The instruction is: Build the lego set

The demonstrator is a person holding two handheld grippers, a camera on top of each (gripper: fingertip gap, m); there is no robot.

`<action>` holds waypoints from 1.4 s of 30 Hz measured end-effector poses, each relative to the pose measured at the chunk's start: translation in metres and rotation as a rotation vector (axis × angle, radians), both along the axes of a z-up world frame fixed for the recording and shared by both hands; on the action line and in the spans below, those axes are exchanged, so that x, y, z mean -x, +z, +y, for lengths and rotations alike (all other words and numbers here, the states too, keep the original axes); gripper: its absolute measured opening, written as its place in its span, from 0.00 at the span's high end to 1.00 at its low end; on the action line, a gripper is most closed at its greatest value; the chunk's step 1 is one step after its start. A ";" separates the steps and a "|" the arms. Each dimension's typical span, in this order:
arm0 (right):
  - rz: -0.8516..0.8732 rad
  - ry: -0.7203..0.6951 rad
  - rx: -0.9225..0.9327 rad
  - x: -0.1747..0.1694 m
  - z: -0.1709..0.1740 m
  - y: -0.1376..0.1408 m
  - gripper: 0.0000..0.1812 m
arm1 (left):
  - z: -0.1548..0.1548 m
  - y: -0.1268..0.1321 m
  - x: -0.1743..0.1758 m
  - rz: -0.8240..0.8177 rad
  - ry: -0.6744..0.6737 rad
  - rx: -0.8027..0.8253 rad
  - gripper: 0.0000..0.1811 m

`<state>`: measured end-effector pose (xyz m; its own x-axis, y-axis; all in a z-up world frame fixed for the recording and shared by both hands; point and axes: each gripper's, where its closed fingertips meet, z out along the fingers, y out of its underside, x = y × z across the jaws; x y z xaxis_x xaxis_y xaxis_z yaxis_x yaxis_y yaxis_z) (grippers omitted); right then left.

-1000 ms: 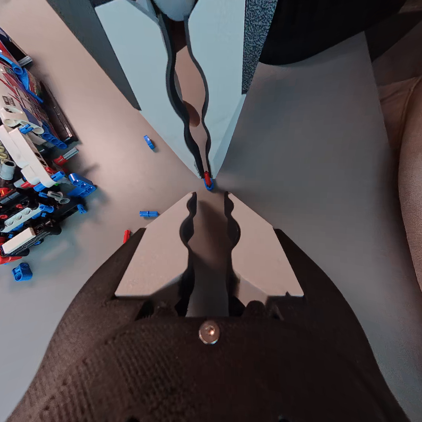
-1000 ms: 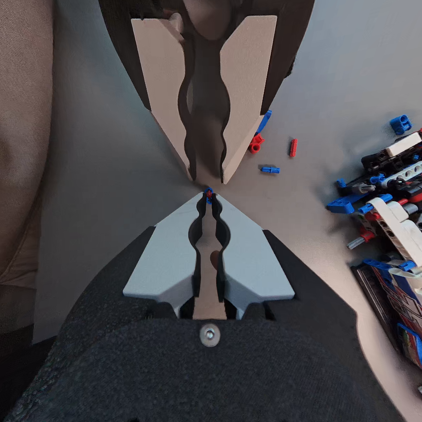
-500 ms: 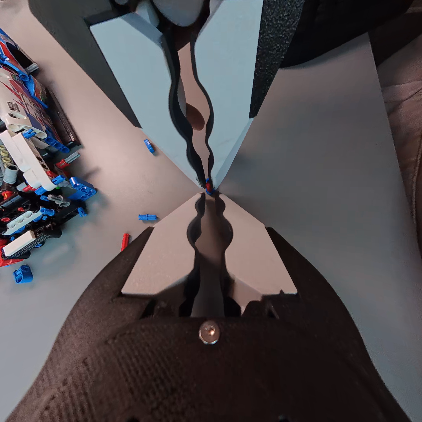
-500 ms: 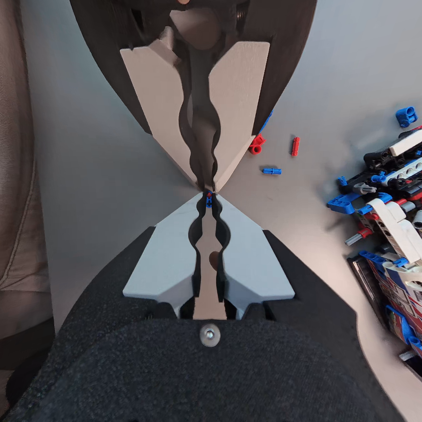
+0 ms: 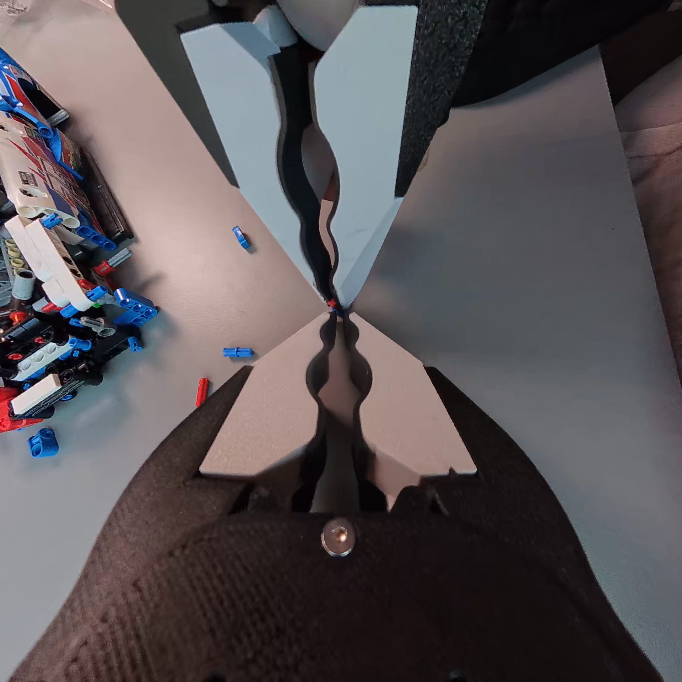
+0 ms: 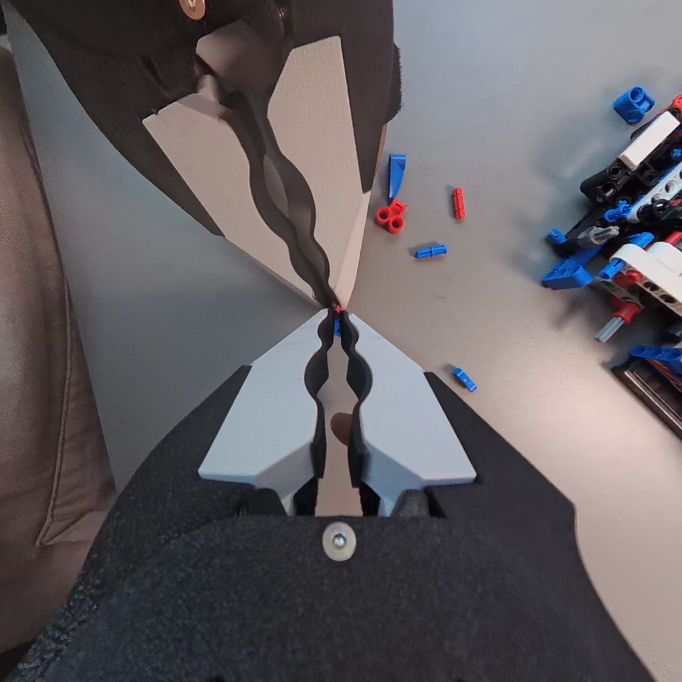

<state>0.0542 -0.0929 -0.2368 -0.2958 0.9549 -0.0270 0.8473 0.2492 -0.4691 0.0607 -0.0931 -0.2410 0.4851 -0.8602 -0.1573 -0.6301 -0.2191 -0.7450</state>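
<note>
Glossy plastic lego pieces lie on a smooth matt table.

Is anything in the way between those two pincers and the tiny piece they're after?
Nothing visible. The left gripper and right gripper meet tip to tip at the small red and blue piece.

The left gripper has two tan wedge-shaped fingers with wavy black inner pads, set in a dark brown textured body. A silver screw sits in that body just behind the fingers. The right gripper is the same build (pale grey-blue fingers, a black speckled body), with its own silver screw behind its fingers.
</note>
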 end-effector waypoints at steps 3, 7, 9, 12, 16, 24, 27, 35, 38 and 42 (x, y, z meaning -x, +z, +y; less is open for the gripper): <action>0.042 -0.032 0.019 -0.001 0.000 0.000 1.00 | 0.000 0.000 0.000 -0.004 0.004 0.008 0.99; 0.071 -0.050 0.040 -0.002 0.000 -0.001 1.00 | 0.002 0.003 0.001 -0.043 0.010 0.026 0.96; 0.079 -0.045 0.045 -0.004 -0.001 -0.003 1.00 | 0.002 0.004 -0.001 -0.057 0.005 0.025 0.97; 0.138 -0.033 0.012 -0.003 0.001 -0.003 1.00 | 0.002 0.004 -0.003 -0.044 -0.011 0.004 0.98; 0.170 -0.044 0.003 -0.004 0.001 -0.003 1.00 | 0.003 0.003 -0.003 -0.037 -0.014 0.002 0.99; 0.179 -0.026 0.047 -0.011 -0.003 0.001 0.95 | 0.003 0.001 -0.002 -0.006 -0.019 -0.027 1.00; 0.182 -0.038 0.070 -0.013 0.000 0.005 0.94 | 0.003 0.001 -0.002 -0.007 -0.024 -0.025 1.00; 0.211 0.144 0.122 -0.003 0.004 0.013 0.88 | 0.001 0.002 -0.003 -0.017 -0.033 -0.013 0.95; 0.151 0.256 0.071 -0.003 0.007 0.007 0.89 | -0.002 0.003 -0.005 -0.038 -0.038 0.009 0.88; 0.119 0.316 0.060 -0.001 0.004 0.003 0.94 | -0.002 0.003 -0.006 -0.045 -0.034 0.021 0.83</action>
<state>0.0550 -0.0885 -0.2335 -0.5811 0.8134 -0.0281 0.6710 0.4592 -0.5821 0.0662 -0.0950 -0.2384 0.4615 -0.8794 -0.1171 -0.6031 -0.2142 -0.7684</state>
